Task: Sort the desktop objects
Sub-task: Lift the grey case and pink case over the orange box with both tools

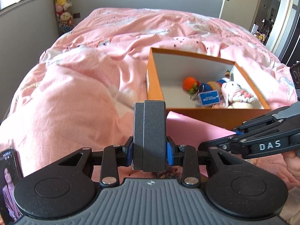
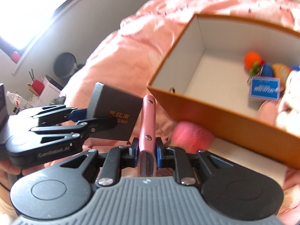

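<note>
Fingers on both grippers are closing firmly on cargo: the left gripper (image 1: 149,150) is clamping a dark grey case (image 1: 150,133) across its broad faces, jaws parted only by its thickness, while the right gripper (image 2: 147,150) is pinching a slim pink device (image 2: 148,123) by its thin edges. Both are hanging over the pink duvet (image 1: 75,86), near the orange box (image 1: 155,86) lying to the right, already holding a crocheted orange toy (image 1: 190,83) and blue tag (image 1: 209,97). The case is looking stiff and grippy; the device seems smooth, probably slippery, best held mid-length.

"DAS" on right hand-held gripper (image 1: 234,131); "GenRobot.AI" on left hand-held gripper (image 2: 105,119)
</note>
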The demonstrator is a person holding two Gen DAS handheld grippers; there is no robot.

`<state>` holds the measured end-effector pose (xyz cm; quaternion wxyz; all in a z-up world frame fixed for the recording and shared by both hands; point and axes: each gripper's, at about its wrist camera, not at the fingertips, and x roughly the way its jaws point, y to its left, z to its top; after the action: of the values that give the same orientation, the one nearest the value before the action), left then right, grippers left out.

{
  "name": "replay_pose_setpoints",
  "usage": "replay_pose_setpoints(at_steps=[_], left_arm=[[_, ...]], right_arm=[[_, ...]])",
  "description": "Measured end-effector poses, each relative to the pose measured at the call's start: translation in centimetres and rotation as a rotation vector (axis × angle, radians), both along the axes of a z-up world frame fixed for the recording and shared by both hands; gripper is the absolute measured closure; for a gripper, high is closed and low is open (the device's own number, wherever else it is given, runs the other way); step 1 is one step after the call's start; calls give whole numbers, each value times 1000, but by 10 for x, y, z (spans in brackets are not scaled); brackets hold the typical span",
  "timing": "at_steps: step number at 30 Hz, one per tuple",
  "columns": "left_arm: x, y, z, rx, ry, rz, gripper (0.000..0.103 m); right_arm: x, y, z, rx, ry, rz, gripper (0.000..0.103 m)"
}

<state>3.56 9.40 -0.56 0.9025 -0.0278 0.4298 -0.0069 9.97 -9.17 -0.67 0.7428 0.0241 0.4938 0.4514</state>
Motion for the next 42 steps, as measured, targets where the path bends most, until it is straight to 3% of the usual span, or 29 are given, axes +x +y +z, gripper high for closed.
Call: replay_pose_setpoints(at_steps=[11, 21, 27, 42], left_arm=[[15, -30, 38, -5, -133, -63, 65], [55, -43, 52, -62, -180, -96, 65], [86, -50, 41, -70, -152, -70, 65], [123, -57, -10, -20, 5, -90, 65]], right_arm=[[16, -51, 54, 114, -130, -110, 84], [46, -71, 66, 166, -177, -229, 84], [69, -67, 49, 137, -156, -288, 84], [107, -50, -23, 79, 47, -358, 83]])
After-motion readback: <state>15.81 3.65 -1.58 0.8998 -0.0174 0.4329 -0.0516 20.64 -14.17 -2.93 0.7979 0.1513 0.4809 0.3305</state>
